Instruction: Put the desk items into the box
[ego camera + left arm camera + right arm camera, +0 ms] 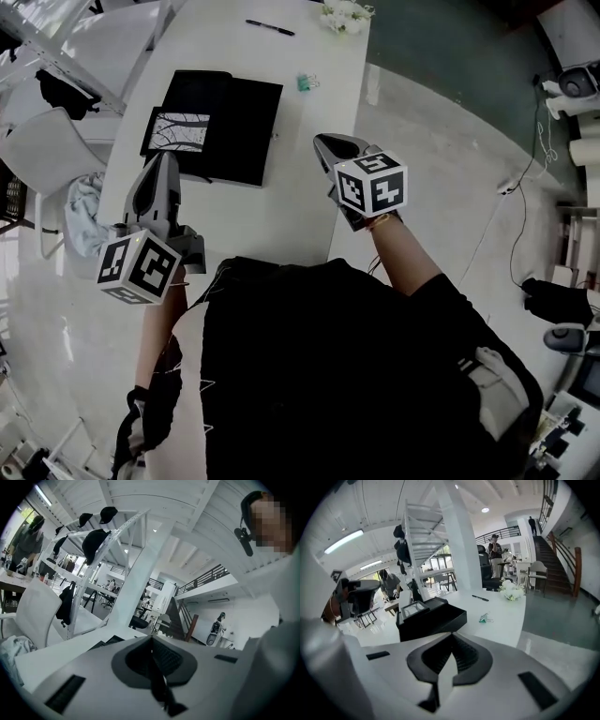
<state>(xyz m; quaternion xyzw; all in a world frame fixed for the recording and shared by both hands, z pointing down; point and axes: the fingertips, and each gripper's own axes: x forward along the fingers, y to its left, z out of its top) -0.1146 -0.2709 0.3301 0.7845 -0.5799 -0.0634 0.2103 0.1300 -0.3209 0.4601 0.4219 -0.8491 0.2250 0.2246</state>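
Observation:
On the white desk [281,216] lies a black open box [234,131] with a patterned card [178,131] on its left half. Beyond it are a black pen [270,27], a green binder clip [307,83] and white flowers [347,14]. My left gripper [161,161] hovers at the desk's left edge beside the box, jaws together and empty. My right gripper [325,142] is shut and empty over the desk's right edge. The right gripper view shows the right gripper [451,637] facing the box [433,618], the clip [484,618], the pen [480,598] and the flowers [511,591]. In the left gripper view the left gripper [151,640] points level past the box corner [108,641].
A white chair [47,150] with a cloth [84,206] on it stands left of the desk, next to a white rack [93,564] hung with dark caps. Cables and equipment [562,94] lie on the floor to the right. People stand in the background.

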